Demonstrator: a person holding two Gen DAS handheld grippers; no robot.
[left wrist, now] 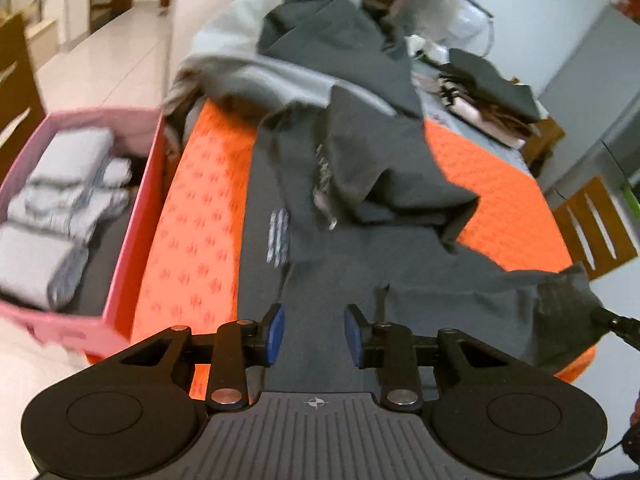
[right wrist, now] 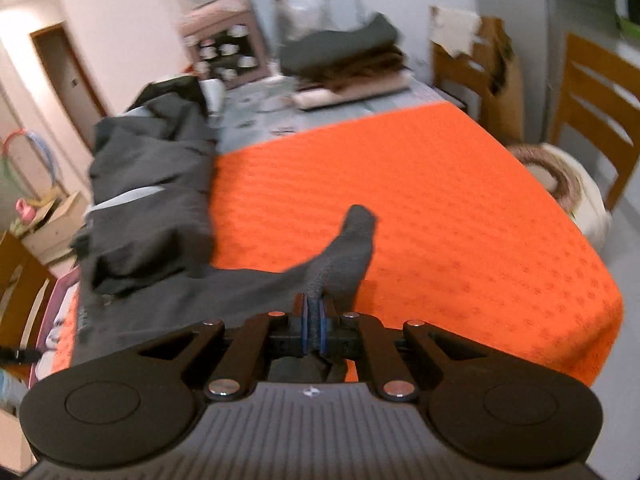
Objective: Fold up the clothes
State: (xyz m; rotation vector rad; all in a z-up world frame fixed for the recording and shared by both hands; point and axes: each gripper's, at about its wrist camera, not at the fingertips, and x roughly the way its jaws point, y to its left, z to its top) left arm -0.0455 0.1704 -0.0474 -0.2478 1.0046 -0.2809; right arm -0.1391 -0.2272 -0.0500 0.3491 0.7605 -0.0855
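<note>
two tongs work one dark grey cloth garment spread part crumpled over the orange patterned cover on the table: the right tongs are pinched tight on a raised corner of it, while the left tongs hang wide and empty above its near edge. this looks like a fold or straightening in hand, and i judge the next move needs the held corner carried flat across, with the left tongs pinning the cloth.

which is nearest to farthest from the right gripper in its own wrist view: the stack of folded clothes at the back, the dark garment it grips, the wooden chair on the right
From the right gripper:
1. Dark garment, pinched between its fingers.
2. Wooden chair, off to the right beyond the table edge.
3. Stack of folded clothes, at the table's far end.
</note>
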